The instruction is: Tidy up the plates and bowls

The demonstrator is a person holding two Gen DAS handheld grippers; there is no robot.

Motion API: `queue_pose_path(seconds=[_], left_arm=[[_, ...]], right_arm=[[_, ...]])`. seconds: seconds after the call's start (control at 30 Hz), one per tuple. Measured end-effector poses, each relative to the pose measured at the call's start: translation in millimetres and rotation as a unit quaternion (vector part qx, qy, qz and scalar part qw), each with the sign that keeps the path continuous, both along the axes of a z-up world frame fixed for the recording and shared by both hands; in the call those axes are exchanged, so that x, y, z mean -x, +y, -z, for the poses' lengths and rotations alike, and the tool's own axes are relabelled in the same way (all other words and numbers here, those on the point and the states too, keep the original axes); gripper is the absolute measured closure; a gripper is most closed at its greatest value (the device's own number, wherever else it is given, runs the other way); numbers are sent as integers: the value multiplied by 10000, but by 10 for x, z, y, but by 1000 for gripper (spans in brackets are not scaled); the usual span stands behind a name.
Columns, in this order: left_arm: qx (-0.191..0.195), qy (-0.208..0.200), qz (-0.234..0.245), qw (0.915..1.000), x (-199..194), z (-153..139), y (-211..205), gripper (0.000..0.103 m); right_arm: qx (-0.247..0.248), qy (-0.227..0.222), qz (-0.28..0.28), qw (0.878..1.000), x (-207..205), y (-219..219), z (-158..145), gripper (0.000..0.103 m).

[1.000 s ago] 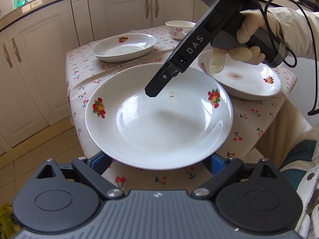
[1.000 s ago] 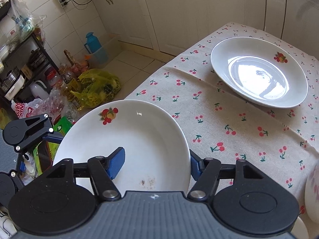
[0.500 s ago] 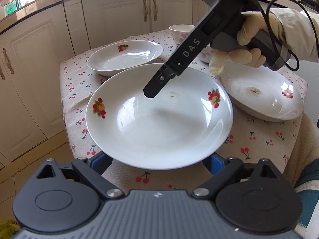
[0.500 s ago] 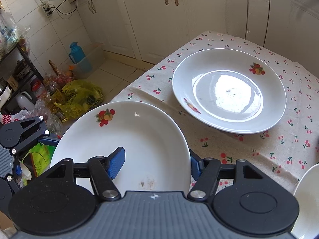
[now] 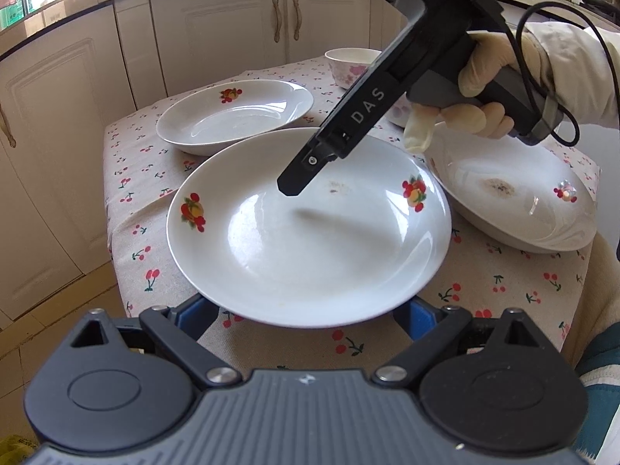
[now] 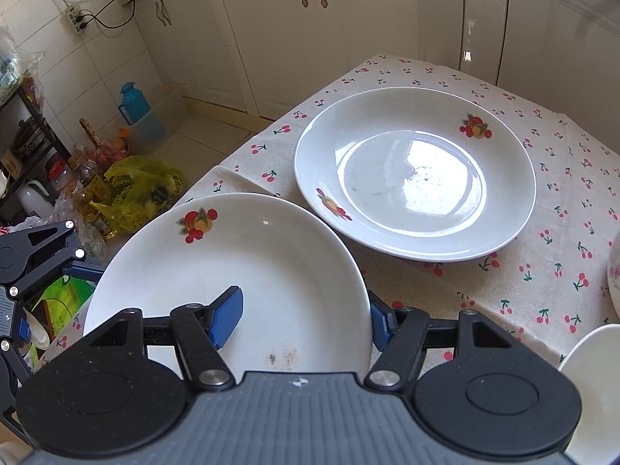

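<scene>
A white plate with fruit prints [image 5: 310, 232] hangs above the table, held by my right gripper [image 6: 302, 317], which is shut on its rim with one blue pad [image 6: 226, 316] on the plate's inner face. It fills the lower left of the right wrist view [image 6: 252, 267]. My left gripper [image 5: 306, 317] is open, its fingers wide apart under the plate's near edge. A second fruit plate [image 5: 232, 116] lies on the table behind; it shows in the right wrist view [image 6: 414, 174]. A third, stained plate [image 5: 511, 201] lies at the right.
The table carries a cherry-print cloth [image 5: 128, 178]. A small flowered bowl [image 5: 352, 66] stands at the back. White cabinets [image 5: 217, 31] stand close behind. Bags and bottles [image 6: 128, 190] crowd the floor beside the table.
The held plate has moved in over the table toward the far fruit plate, which now looks nearer in both views. The grip on the plate is unchanged.
</scene>
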State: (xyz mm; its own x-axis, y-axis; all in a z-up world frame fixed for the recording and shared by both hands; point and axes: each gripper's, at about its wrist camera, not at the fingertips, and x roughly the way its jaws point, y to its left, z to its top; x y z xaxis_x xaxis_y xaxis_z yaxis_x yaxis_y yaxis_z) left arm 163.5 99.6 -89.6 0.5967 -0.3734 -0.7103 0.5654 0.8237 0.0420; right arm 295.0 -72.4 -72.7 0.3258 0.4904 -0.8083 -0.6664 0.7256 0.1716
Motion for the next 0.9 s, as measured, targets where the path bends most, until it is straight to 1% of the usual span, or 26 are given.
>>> queue_pose_path(seconds=[0.17, 0.33, 0.57, 0.73, 0.8, 0.9], left_arm=[[18, 23, -24, 10000, -25, 13, -12, 7], [60, 43, -12, 10000, -48, 18, -15, 7], [189, 196, -44, 9996, -101, 40, -6, 7], [109, 85, -68, 9999, -65, 40, 3, 7], [76, 36, -98, 9999, -38, 31, 4, 7], [28, -21, -178, 9998, 22, 7, 22, 7]], right_arm=[[-7, -16, 8, 10000, 12, -15, -2, 31], [91, -74, -33, 9999, 50, -16, -7, 31], [188, -91, -93, 9997, 48, 4, -12, 31], [242, -158, -191, 9994, 98, 48, -45, 22], [241, -270, -224, 9991, 147, 52, -94, 11], [202, -463, -251, 9984, 246, 24, -205, 4]])
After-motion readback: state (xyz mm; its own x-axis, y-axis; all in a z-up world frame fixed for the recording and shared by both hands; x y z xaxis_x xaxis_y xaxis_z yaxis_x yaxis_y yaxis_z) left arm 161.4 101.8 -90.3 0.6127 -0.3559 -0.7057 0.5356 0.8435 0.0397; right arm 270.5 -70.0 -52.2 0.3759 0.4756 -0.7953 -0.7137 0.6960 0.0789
